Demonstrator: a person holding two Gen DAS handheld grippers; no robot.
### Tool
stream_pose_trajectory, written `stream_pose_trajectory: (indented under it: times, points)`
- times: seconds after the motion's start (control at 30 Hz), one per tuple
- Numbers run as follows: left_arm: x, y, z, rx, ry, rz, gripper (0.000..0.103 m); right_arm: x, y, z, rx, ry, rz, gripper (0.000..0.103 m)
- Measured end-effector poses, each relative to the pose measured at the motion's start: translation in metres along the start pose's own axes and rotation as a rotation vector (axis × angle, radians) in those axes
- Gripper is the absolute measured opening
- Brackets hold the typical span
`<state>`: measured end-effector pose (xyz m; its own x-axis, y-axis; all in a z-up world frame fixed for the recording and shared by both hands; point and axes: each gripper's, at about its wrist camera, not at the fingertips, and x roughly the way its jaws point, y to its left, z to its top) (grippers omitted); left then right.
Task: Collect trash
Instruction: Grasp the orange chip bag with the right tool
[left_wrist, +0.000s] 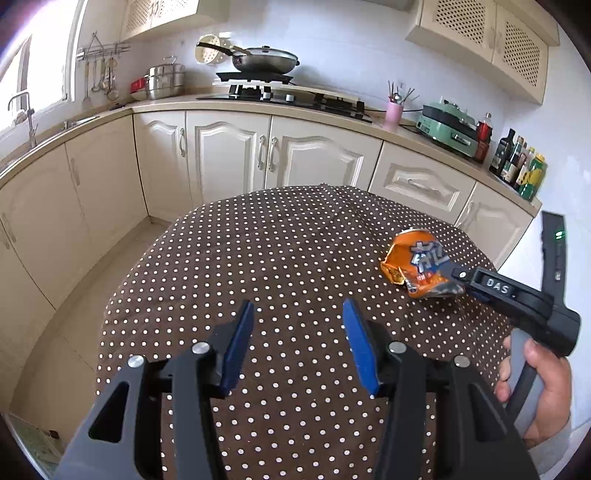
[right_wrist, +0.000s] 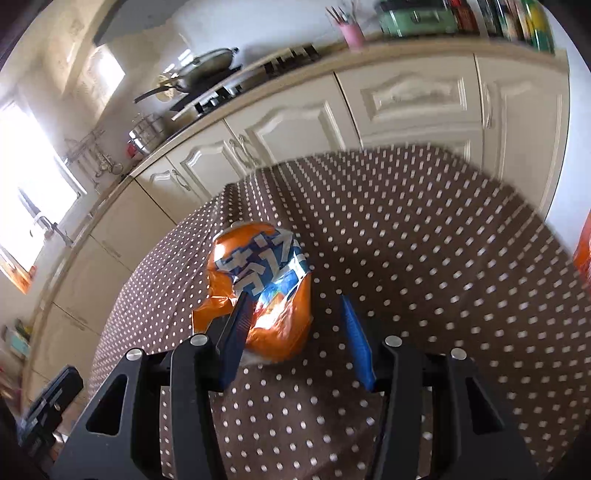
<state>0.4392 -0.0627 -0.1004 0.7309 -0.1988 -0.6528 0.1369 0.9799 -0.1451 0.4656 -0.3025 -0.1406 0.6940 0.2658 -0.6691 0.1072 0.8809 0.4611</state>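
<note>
Your table (left_wrist: 258, 258) carries a brown, white-dotted cloth. One crumpled orange snack bag (left_wrist: 417, 264) lies on it, far right.

A crumpled orange snack bag (left_wrist: 419, 264) lies on the brown, white-dotted tablecloth (left_wrist: 280, 251), towards the right side of the table as the left wrist view shows it. Bold white characters on a blue band cross its face, and its foil surface is creased and glossy. The end nearer the cupboards is puffed up; the other end looks flattened and torn, though blur in the right wrist view leaves this uncertain.
</note>
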Motion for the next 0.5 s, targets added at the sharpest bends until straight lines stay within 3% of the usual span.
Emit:
stream_pose_trajectory:
  times: [0.07,0.17,0.2,0.33,0.5]
  points:
    - [-0.002,0.004,-0.001,-0.003,-0.003,-0.005,0.05,0.007,-0.003,0.0,0.024,0.027,0.015,0.044]
    - [-0.008,0.01,-0.005,-0.003,-0.006,-0.005,0.05,0.005,0.0,0.001,0.023,0.035,0.067,0.018]
    - [-0.01,0.012,-0.006,-0.005,-0.007,-0.002,0.05,0.004,0.003,0.0,0.017,0.038,0.072,0.016]
    - [-0.027,0.031,-0.012,-0.026,-0.017,0.008,0.05,-0.009,0.026,-0.012,-0.048,0.006,0.077,0.015]
    - [-0.057,0.068,-0.025,-0.068,-0.045,0.038,0.05,-0.04,0.084,-0.039,-0.18,-0.064,0.126,0.015]
